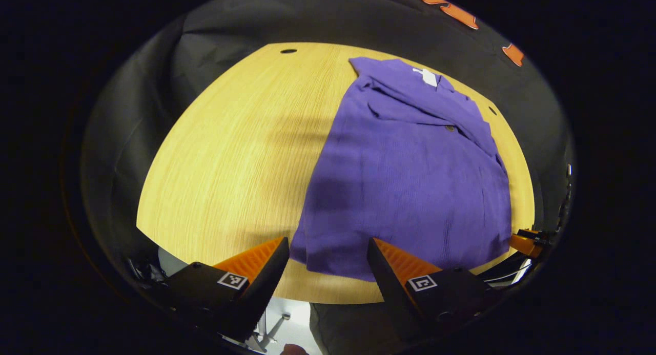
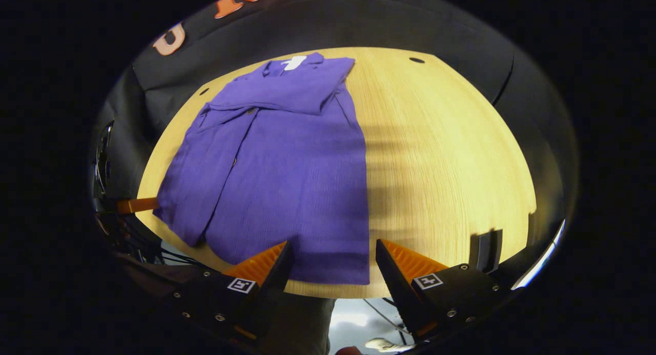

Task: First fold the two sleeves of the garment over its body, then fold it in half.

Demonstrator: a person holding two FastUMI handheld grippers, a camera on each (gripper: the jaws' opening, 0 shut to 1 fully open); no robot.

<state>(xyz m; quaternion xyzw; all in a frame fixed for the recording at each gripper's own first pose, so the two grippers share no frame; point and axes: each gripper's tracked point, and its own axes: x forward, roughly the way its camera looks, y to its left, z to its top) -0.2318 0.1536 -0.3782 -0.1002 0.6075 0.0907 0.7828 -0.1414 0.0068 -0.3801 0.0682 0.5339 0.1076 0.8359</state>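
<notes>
The purple, thin woven button-front shirt (image 1: 410,175) lies flat on the pale wooden counter (image 1: 230,155), collar far, hem at the near edge, both sleeves apparently folded across the body. It looks light, limp and likely to slide and crease. The left tongs (image 1: 328,255) and right tongs (image 2: 333,257) hang apart over the hem, holding nothing; its two hem corners seem the best grips.

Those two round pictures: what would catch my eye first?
A purple shirt lies flat on a pale wooden table, its sleeves already folded over its body and its collar at the far edge. At the bottom of each view a gripper, left and right, hangs open above the hem, holding nothing.
</notes>
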